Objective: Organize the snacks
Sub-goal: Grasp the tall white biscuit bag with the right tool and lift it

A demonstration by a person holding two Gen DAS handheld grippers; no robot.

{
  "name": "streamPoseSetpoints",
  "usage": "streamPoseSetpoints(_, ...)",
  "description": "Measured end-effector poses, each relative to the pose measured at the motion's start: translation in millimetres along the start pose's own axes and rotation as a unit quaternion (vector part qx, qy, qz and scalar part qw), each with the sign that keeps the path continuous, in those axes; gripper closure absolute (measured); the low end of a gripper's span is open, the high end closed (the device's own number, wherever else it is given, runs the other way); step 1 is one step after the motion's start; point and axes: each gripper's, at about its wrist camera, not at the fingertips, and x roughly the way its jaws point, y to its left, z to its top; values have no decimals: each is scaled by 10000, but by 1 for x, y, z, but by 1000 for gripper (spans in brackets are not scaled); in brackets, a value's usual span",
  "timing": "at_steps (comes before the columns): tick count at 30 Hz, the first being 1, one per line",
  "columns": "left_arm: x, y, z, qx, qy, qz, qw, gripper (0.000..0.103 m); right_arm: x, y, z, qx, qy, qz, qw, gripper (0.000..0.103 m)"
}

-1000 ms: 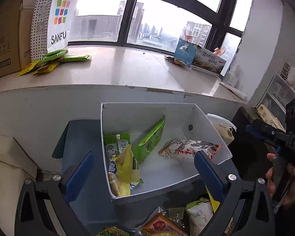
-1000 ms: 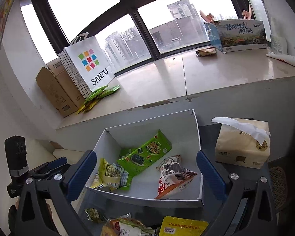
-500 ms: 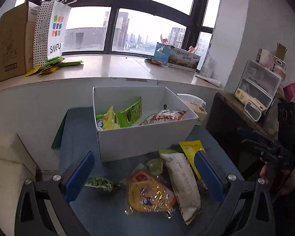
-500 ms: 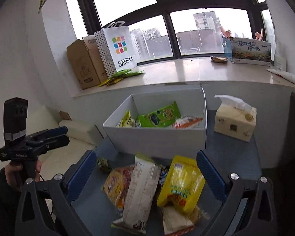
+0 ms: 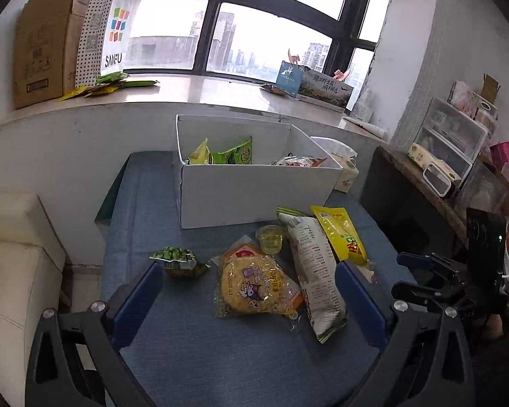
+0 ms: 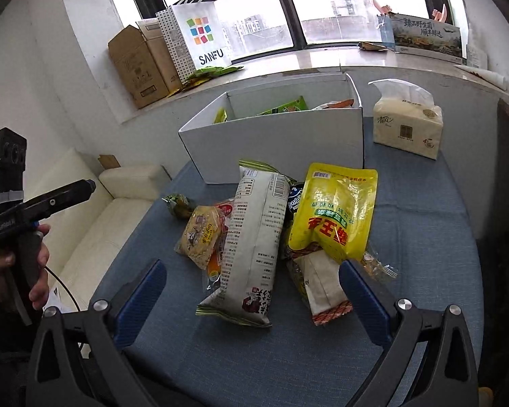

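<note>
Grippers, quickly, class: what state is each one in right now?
Left gripper: open, holding nothing.
Right gripper: open, holding nothing.

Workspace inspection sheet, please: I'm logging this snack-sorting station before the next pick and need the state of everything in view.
Surface: blue cloth tabletop, bare at its near edge.
Job's things: white box at the back holds several packets; loose pile in front includes white long packet, yellow pouch, cartoon-print bag, small green packet, clear cup.
Clutter: tissue pack right of the box.
Grippers: left gripper and right gripper both open, empty, above the pile.
Cables: one black cable under the left handle.
Surroundings: windowsill with SANFU bag, cardboard boxes; cream sofa.
</note>
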Motion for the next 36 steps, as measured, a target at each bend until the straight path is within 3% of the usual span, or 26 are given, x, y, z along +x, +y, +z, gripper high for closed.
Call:
streamPoseSetpoints(16, 17, -5, -14, 138, 319, 9, 9994, 0, 86, 17, 10, -358, 1162, 166, 9924, 0)
streamPoseSetpoints(20, 20, -8, -17, 193, 356, -11, 9992, 0, 106, 18, 7, -338, 1364, 38, 9901, 0)
streamPoseSetpoints(21, 22, -8, -17, 205, 374, -25, 9991, 0, 111, 17, 7, -309, 1426, 89, 9893, 7)
streamPoseSetpoints(22, 23, -9, -17, 219, 392, -22, 9990, 0, 115, 15, 5, -292, 1470, 163, 9886, 40)
streamPoseSetpoints(23, 24, -10, -18, 232, 416, -14, 9989, 0, 117, 14, 4, -281, 1474, 154, 9886, 58)
streamPoseSetpoints(28, 29, -12, -21, 273, 482, -30, 9985, 0, 96, 6, 0, -125, 1227, 377, 9916, 63)
streamPoseSetpoints(36, 36, -13, -21, 239, 526, -187, 9982, 0, 36, -10, 5, 174, 387, 762, 9962, 63)
